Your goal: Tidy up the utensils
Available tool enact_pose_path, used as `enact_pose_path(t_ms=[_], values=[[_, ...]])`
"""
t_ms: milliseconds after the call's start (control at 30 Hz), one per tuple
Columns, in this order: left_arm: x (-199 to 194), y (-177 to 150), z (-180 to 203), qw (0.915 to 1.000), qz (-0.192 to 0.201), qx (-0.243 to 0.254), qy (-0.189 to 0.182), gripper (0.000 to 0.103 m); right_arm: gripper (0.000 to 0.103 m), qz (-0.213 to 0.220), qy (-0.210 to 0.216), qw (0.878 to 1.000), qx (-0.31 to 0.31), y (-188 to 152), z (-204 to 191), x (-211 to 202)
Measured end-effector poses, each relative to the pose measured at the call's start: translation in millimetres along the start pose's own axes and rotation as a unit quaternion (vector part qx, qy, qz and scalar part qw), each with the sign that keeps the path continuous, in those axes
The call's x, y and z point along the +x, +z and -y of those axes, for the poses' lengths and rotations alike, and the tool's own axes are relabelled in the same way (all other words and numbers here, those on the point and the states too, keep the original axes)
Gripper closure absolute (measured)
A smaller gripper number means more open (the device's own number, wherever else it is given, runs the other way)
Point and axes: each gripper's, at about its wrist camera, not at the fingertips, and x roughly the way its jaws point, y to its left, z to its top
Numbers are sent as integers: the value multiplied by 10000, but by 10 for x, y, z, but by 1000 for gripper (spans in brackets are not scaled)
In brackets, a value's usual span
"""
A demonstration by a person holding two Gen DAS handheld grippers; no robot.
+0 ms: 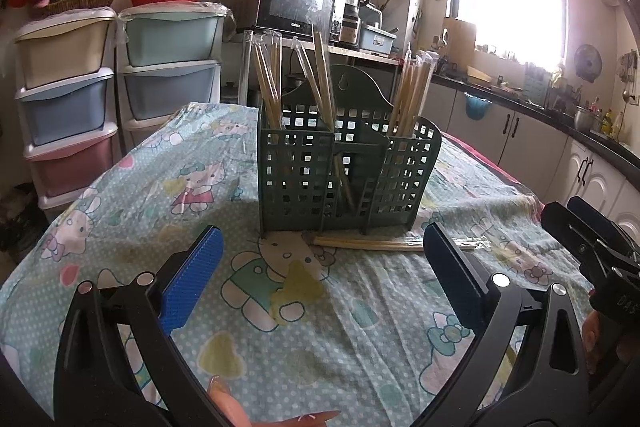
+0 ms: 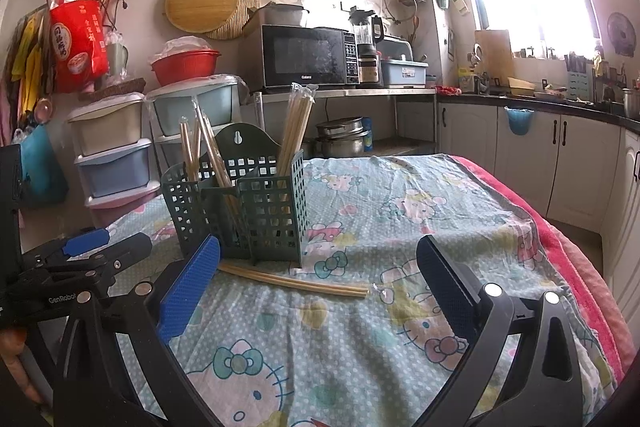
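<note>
A bench [image 2: 400,211] draped in a pale blue cartoon-cat cloth carries a dark green lattice utensil holder [image 1: 348,171], standing upright near the middle with wrapped bamboo chopsticks [image 1: 412,83] leaning out of its compartments. One more wrapped pair of chopsticks [image 2: 296,279] lies flat on the cloth just in front of the holder's base. Nearest the cameras, the left tool [image 1: 320,255] and the right tool [image 2: 320,259] both hover above the cloth with blue-padded fingers spread wide, holding nothing.

Loose chopsticks [image 2: 296,279] partly behind gripper finger [image 2: 192,283]
</note>
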Motion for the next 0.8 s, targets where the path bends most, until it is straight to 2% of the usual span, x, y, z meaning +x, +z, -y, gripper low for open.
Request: enact_pose_path(t_ms=[800], values=[[-5,1,-4,10000,21,1,-1,11,7,-1,-7,10000,4,-6,0,2]])
